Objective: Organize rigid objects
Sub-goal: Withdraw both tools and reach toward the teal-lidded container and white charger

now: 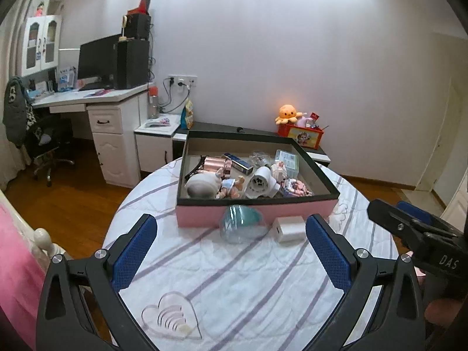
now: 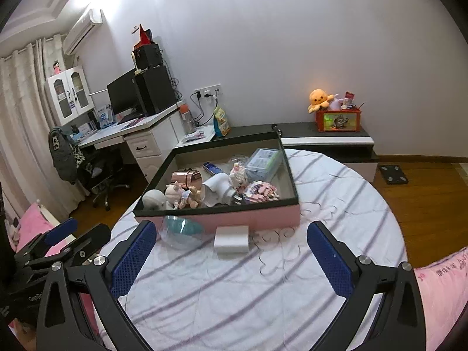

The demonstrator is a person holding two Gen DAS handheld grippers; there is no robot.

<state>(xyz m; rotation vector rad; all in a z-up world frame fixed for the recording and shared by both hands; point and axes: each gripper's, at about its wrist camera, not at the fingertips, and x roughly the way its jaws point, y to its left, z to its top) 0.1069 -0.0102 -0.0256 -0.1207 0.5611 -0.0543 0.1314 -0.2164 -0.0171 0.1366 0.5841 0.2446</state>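
A pink box with a black rim (image 1: pixel 254 215) (image 2: pixel 257 215) stands on the round bed, holding several small things: a rose-gold cup (image 1: pixel 216 163), a doll (image 1: pixel 231 185), a white plug adapter (image 1: pixel 260 185) and brick figures (image 1: pixel 292 187). In front of the box lie a clear teal dome (image 1: pixel 242 223) (image 2: pixel 181 229) and a white charger cube (image 1: pixel 288 228) (image 2: pixel 232 241). A clear heart-shaped piece (image 1: pixel 171 316) lies near my left gripper. My left gripper (image 1: pixel 231 251) is open and empty, short of the dome and cube. My right gripper (image 2: pixel 231 256) is open and empty, just short of the cube.
The striped bedsheet (image 1: pixel 234 278) covers the round bed. Clear acrylic shapes (image 2: pixel 275 251) lie right of the cube. A low black-and-white cabinet (image 2: pixel 327 143) with a toy box and orange plush (image 2: pixel 320 98) stands behind. A desk (image 1: pixel 87 96) with monitor and chair is at left.
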